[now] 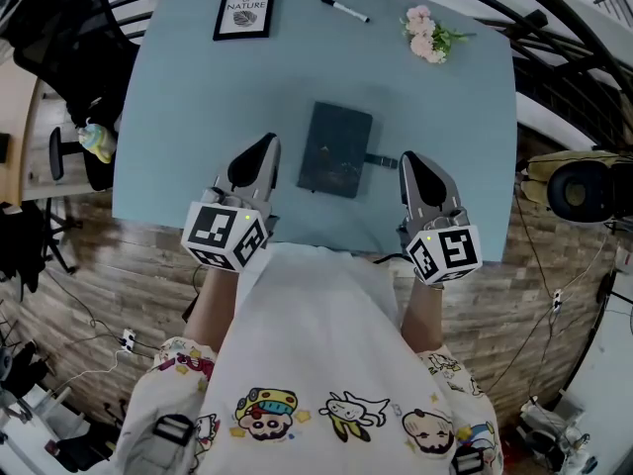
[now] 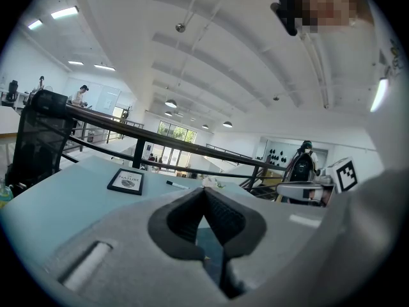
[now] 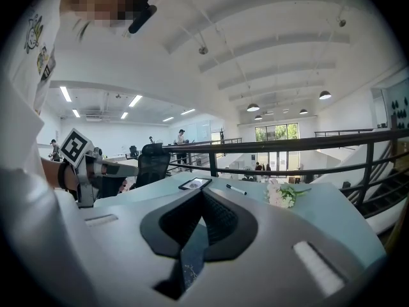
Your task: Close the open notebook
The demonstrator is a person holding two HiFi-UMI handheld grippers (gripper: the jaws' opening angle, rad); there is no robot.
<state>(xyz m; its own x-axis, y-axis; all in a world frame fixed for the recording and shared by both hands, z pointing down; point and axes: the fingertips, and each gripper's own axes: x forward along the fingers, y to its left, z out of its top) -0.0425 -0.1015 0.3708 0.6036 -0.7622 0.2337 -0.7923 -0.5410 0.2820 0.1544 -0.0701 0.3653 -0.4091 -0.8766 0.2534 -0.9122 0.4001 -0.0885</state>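
Left tongs and right tongs pressed together, empty, held forward, tipped slightly down, flanking closed notebook on blue counter.

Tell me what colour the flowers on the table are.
Pale pink flowers with green leaves, best seen in the head view.

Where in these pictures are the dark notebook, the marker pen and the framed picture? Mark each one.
notebook (image 1: 334, 146), head view, middle of its dark cover.
marker pen (image 1: 344, 9), head view, middle of its barrel.
framed picture (image 1: 244, 12), head view, centre of the white print.
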